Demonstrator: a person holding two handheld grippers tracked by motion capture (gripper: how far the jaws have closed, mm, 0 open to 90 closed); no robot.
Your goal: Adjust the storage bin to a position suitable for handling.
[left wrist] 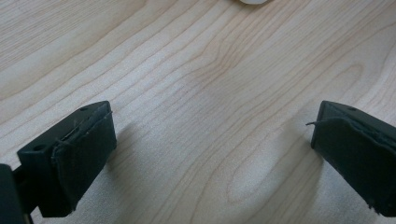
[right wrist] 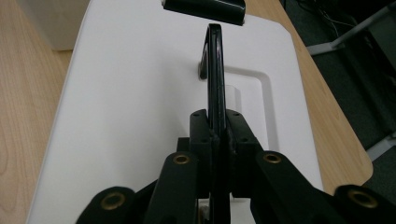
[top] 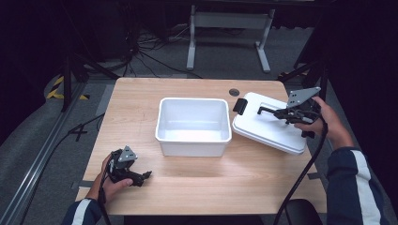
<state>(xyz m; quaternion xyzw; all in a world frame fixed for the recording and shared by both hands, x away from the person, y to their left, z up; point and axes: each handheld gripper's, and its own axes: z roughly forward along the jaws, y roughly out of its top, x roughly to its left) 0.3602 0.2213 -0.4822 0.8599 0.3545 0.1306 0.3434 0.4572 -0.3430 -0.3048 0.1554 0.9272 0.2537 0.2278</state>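
Left of the white bin (top: pixel 193 126), the left gripper (top: pixel 143 177) rests on the table (top: pixel 197 183), jaws spread wide and empty. Right of the bin lies the white lid (top: pixel 267 126); the right gripper (top: pixel 281 112) pinches its black handle (right wrist: pixel 214 65).

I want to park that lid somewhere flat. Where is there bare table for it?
The widest bare wood lies in front of the white tub, between the left tool and the table's near right corner. A narrower strip runs left of the tub. The right side is crowded: the white lid, gripped at its black handle by the right tool.
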